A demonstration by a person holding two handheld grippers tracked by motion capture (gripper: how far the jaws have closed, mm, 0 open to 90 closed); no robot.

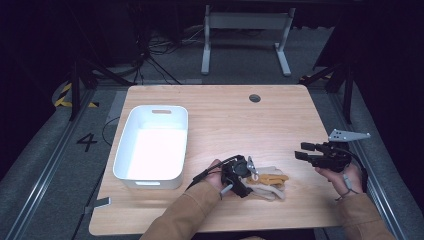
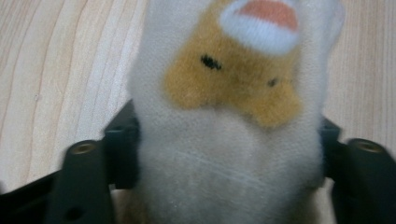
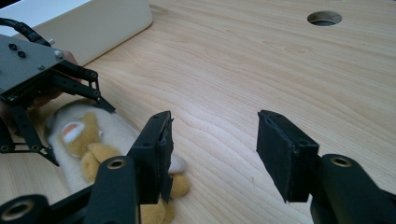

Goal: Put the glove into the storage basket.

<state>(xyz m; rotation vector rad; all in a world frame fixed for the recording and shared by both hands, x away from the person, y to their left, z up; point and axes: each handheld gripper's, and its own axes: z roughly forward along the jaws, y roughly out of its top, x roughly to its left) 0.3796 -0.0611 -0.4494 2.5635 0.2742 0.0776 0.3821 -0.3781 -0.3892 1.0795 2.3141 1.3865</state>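
while squeezing plush toy (image 2: 224, 140): left tool (image 1: 248, 181)

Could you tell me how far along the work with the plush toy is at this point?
Done: the left gripper is down on the plush toy, its jaws pressing the toy's sides. In hand: the grasp itself; the toy lies on the table, not lifted. Left: probably carrying it to the white bin, though that is a guess. The right gripper hangs open, apart from the toy.

Cream-and-orange plush toy (image 1: 267, 181) lies flat on the table's near edge, right of centre
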